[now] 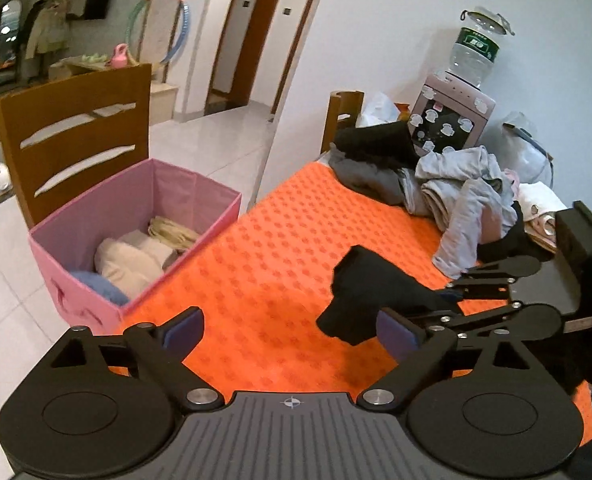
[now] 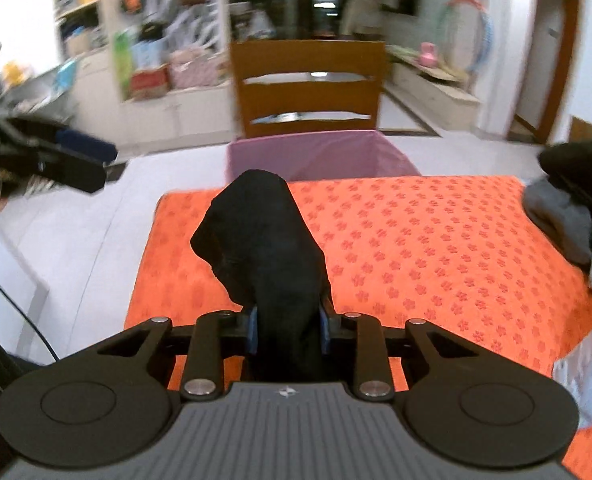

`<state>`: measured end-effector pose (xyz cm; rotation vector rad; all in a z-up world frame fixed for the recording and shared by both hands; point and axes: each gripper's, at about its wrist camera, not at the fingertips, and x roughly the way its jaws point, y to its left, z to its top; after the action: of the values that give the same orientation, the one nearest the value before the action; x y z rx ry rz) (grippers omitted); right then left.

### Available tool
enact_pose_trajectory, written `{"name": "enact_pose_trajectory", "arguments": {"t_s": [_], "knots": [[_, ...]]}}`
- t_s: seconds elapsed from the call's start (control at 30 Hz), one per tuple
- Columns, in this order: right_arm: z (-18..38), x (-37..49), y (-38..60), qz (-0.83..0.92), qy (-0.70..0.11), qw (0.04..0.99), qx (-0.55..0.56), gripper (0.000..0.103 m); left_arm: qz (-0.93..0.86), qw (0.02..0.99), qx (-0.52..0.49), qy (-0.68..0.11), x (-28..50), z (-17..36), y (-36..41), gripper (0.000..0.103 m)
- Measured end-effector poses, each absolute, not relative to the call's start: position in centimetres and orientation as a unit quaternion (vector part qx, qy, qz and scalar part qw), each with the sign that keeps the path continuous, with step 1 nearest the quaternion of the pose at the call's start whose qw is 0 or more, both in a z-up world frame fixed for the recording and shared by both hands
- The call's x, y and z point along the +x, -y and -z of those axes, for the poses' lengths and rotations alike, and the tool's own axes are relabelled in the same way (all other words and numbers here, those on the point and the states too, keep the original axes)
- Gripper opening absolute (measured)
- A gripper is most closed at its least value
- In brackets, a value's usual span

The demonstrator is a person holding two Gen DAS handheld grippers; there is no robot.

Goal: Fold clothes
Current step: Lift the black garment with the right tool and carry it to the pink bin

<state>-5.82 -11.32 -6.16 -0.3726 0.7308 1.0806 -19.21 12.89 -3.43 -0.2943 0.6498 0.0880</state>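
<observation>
A small black garment (image 2: 263, 248), bunched and folded, is held above the orange tablecloth (image 2: 436, 248), with my right gripper (image 2: 288, 326) shut on its near end. In the left wrist view the same black garment (image 1: 364, 292) hangs from the right gripper (image 1: 452, 298), which comes in from the right. My left gripper (image 1: 289, 330) stands open over the orange tablecloth (image 1: 255, 260), with nothing between its blue pads (image 1: 183, 328). It sits just left of the garment. A pile of unfolded grey and black clothes (image 1: 448, 184) lies at the table's far end.
A pink fabric box (image 1: 79, 280) holding folded clothes stands on a wooden chair (image 1: 75, 120) against the table's edge. The same pink box (image 2: 316, 156) shows in the right wrist view. A water dispenser (image 1: 452, 116) stands behind the pile. The left gripper (image 2: 95, 164) appears blurred at the left.
</observation>
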Motion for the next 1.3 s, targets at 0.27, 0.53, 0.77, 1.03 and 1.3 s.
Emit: {"name": "enact_pose_trajectory", "arguments": {"t_s": [0.27, 0.53, 0.77, 1.03, 1.3], "knots": [[5.7, -4.7, 5.0, -0.38, -0.384, 0.839, -0.07, 0.032, 0.011, 0.938, -0.092, -0.334, -15.9, 3.1, -22.2, 0.095], [7.2, -3.2, -2.5, -0.262, -0.419, 0.867, 0.057, 0.032, 0.052, 0.937, -0.038, -0.344, -14.2, 2.1, -30.3, 0.095], [7.9, -0.6, -8.3, -0.247, -0.424, 0.864, 0.114, 0.032, 0.032, 0.936, -0.069, -0.345, -13.6, 2.1, -34.4, 0.095], [9.3, 3.5, -15.9, -0.246, -0.427, 0.867, 0.072, 0.032, 0.07, 0.929, -0.054, -0.359, -10.0, 3.3, -40.1, 0.095], [15.6, 10.6, -26.6, -0.221, -0.433, 0.874, -0.023, 0.032, 0.139, 0.927, 0.009, -0.349, -4.3, 3.2, -46.5, 0.095]]}}
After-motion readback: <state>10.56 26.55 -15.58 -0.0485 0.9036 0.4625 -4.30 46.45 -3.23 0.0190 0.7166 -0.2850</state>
